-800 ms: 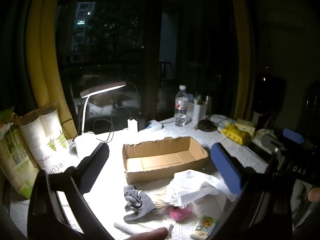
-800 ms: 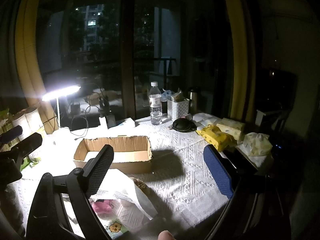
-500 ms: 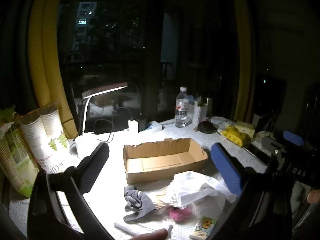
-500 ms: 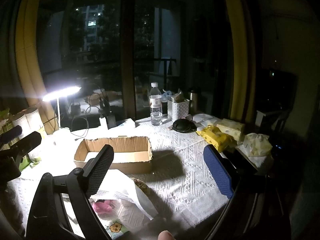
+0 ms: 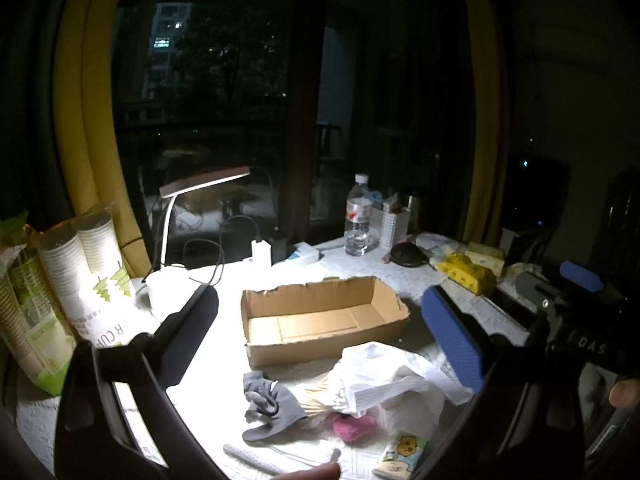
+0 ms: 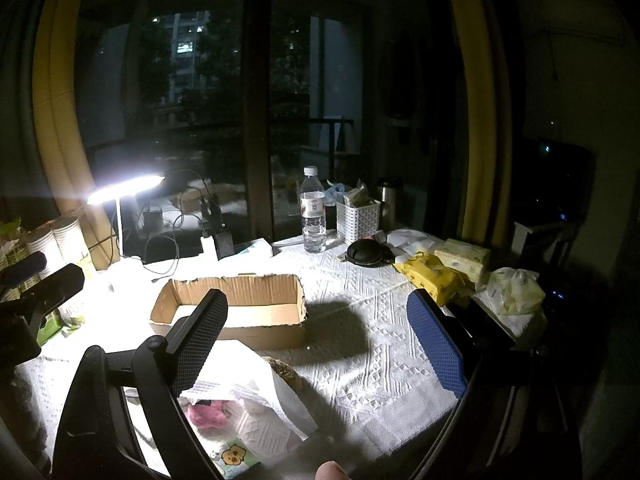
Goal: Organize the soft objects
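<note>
An empty cardboard box [image 5: 320,320] sits mid-table; it also shows in the right wrist view [image 6: 232,312]. In front of it lie a grey glove [image 5: 272,404], a pink soft item [image 5: 352,426] and a white plastic bag [image 5: 396,376] over a bundle of thin sticks. The pink item [image 6: 212,414] and the bag [image 6: 248,388] also show in the right wrist view. My left gripper [image 5: 320,344] is open and empty, held above the glove and bag. My right gripper [image 6: 320,340] is open and empty, above the bag's right side.
A lit desk lamp [image 6: 124,188], stacked paper cups [image 5: 76,276], a water bottle [image 6: 313,212], a white basket [image 6: 358,220], a black round case [image 6: 366,252], yellow tissue packs [image 6: 432,276] and a small cartoon packet [image 5: 402,454] stand on the white tablecloth [image 6: 380,344].
The left wrist view has tilted up slightly, so the table things sit a little lower in frame. The right gripper has hardly moved. Both stay open.
</note>
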`<state>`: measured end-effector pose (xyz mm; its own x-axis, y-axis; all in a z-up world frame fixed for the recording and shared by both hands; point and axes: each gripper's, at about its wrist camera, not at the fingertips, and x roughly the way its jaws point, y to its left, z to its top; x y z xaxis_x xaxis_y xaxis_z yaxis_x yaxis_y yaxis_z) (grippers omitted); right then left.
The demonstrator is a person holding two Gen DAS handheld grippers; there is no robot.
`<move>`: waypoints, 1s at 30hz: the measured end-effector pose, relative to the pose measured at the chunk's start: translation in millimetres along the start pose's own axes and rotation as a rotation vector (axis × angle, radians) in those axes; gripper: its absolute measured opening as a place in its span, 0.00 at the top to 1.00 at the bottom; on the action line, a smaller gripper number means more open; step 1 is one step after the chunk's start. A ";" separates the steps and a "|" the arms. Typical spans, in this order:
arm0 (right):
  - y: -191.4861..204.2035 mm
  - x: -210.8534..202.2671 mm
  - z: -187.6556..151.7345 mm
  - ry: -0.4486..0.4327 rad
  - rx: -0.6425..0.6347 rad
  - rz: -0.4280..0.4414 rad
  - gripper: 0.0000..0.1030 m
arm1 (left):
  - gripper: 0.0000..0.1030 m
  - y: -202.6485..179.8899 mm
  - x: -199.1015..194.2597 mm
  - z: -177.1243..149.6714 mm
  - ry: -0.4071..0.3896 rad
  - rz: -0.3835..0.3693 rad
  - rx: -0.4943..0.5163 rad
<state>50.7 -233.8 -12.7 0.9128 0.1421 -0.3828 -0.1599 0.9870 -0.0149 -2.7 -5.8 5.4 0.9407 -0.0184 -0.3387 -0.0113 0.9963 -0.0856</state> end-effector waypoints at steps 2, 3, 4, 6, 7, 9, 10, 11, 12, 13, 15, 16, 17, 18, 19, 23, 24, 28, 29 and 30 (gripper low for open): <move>0.1 -0.3 0.1 0.000 0.000 0.000 0.09 | 0.01 0.3 -0.9 0.1 0.000 0.000 -0.003; 0.0 -0.5 0.1 -0.001 0.001 0.001 0.09 | 0.01 -0.2 -1.2 0.1 0.000 -0.001 -0.004; 0.1 -0.5 0.1 -0.001 0.000 0.000 0.09 | 0.01 0.5 -1.4 0.1 0.000 -0.001 -0.006; 0.4 -0.1 0.2 -0.001 0.001 0.001 0.09 | 0.01 0.1 -1.6 -0.1 0.001 -0.001 -0.006; 0.6 0.1 0.3 -0.001 0.001 0.000 0.09 | 0.01 0.3 -1.6 -0.4 0.000 -0.002 -0.005; 1.2 0.8 0.3 0.000 0.000 0.000 0.09 | 0.01 0.6 -1.9 -0.6 0.000 -0.002 -0.005; 1.3 0.8 0.4 -0.001 0.001 0.000 0.09 | 0.01 1.2 -1.6 -0.7 -0.001 -0.003 -0.007; 1.5 1.1 0.4 -0.001 0.000 0.000 0.09 | 0.01 1.2 -1.6 -0.8 -0.001 -0.003 -0.006; 1.6 1.3 0.4 0.000 0.001 0.000 0.09 | 0.01 0.9 -1.7 -0.8 0.000 -0.003 -0.006; 1.8 1.4 0.5 0.000 0.001 0.000 0.09 | 0.01 1.6 -1.6 -0.7 0.000 -0.004 -0.007; 1.3 2.1 -0.4 0.001 0.000 -0.001 0.09 | 0.01 1.7 -1.7 -0.7 0.000 -0.003 -0.007; 0.6 2.4 -1.3 0.000 0.000 -0.001 0.09 | 0.01 1.9 -1.6 -0.7 0.000 -0.003 -0.008; -0.1 2.8 -2.3 0.001 -0.001 -0.001 0.09 | 0.01 1.7 -1.9 -0.8 0.001 -0.004 -0.008; -0.9 3.1 -3.2 0.000 -0.001 -0.001 0.09 | 0.01 2.3 -1.2 -1.2 0.002 -0.004 -0.010; -1.7 3.6 -4.1 0.001 0.000 -0.001 0.09 | 0.01 3.0 -0.3 -2.4 0.004 -0.005 -0.011; 2.5 4.4 -1.6 0.003 0.001 0.001 0.09 | 0.01 3.5 0.8 -4.6 0.006 -0.007 -0.010; 2.4 4.6 -2.0 0.003 0.000 0.000 0.09 | 0.01 3.4 0.6 -4.9 0.006 -0.008 -0.010; 2.0 5.7 -1.0 0.004 0.001 0.000 0.09 | 0.01 3.5 0.9 -5.0 0.009 -0.007 -0.009; 2.2 5.9 -2.3 0.004 0.002 0.000 0.09 | 0.01 3.4 0.5 -5.1 0.009 -0.008 -0.009; 3.0 5.9 -3.8 0.004 0.001 0.000 0.09 | 0.01 3.7 1.1 -5.4 0.009 -0.008 -0.009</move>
<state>54.2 -230.3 -18.5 0.9112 0.1418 -0.3869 -0.1596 0.9871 -0.0141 -3.5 -2.6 -0.4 0.9376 -0.0275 -0.3467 -0.0066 0.9953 -0.0969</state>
